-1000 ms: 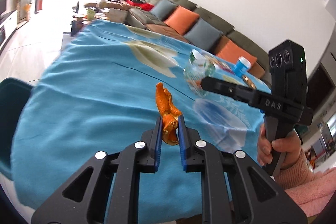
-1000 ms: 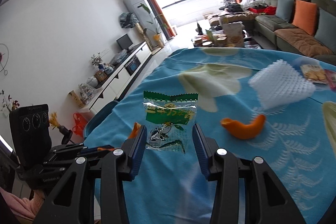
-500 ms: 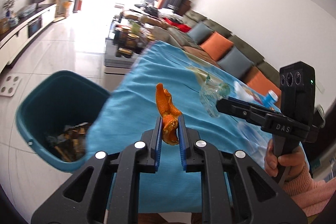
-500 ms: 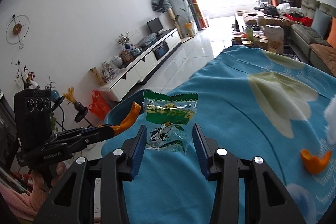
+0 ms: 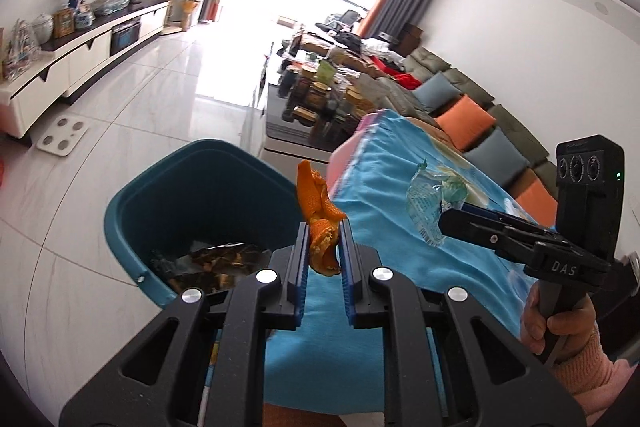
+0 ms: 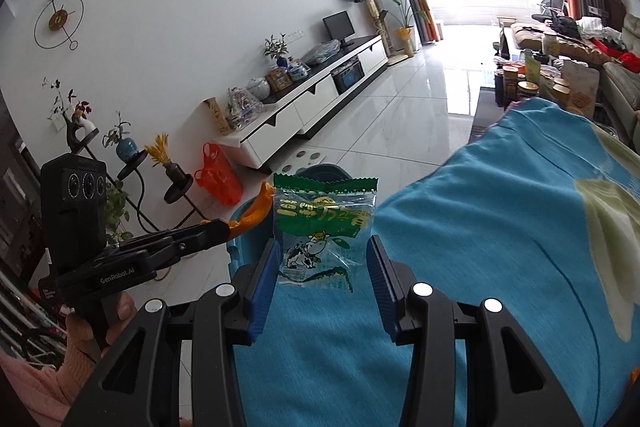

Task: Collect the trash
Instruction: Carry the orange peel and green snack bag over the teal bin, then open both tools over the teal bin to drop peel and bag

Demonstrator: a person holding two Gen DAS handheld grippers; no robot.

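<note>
The left tongs (image 5: pixel 324 259) are clamped narrow on an orange peel (image 5: pixel 320 223), held beyond the surface's (image 5: pixel 400 267) edge, beside the teal bin's (image 5: pixel 132 195) rim. The right tongs (image 6: pixel 322 271) grip a green-printed clear wrapper (image 6: pixel 320 227) above the blue-clothed surface's corner near the bin.

A home living room — sofa (image 5: pixel 472 99) with cushions; TV console (image 6: pixel 320 95); wall clock (image 6: pixel 58 21).

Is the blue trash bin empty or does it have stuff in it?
It has stuff in it. The left wrist view shows brownish scraps and wrappers lying at the bottom of the blue trash bin, well below its rim.
</note>
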